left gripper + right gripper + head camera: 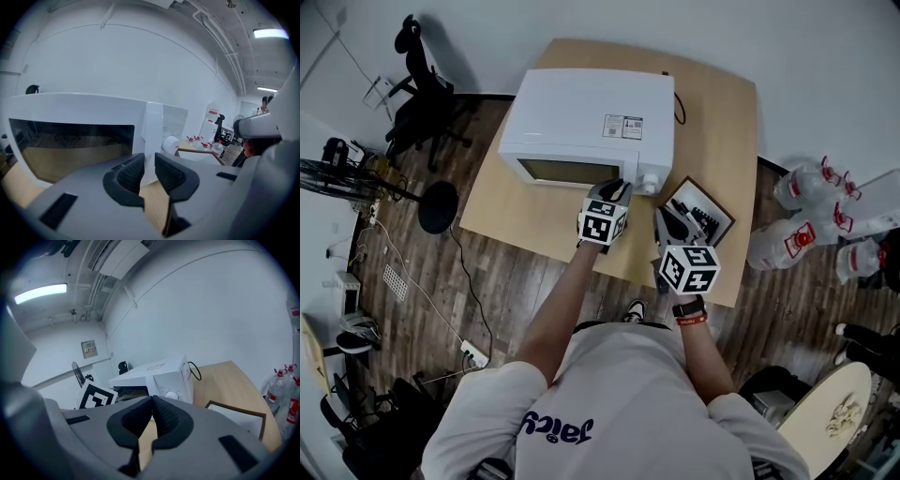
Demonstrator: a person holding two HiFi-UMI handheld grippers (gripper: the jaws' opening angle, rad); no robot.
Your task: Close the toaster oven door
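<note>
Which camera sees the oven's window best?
The left gripper view: the window is big, close and almost face-on. The head view looks down on it, so it is a thin strip. The right gripper view shows only a small dark sliver.

Only one word close to readable.

On the white shirt (619,394), at 6 o'clock in the head view: big dark blue letters (558,428), turned the wrong way, maybe "jaics".

On top of the toaster oven (572,112), near 12 o'clock: a small sticker (623,127), print too tiny.

On the bottles (773,248), at 3 o'clock: red and white labels (802,238), too tiny.

In the right gripper view, at 9 o'clock on the wall: a small framed sign (89,348), too far to read.

In the left gripper view, at 3 o'clock: a red and white sign (212,112), also too far.
</note>
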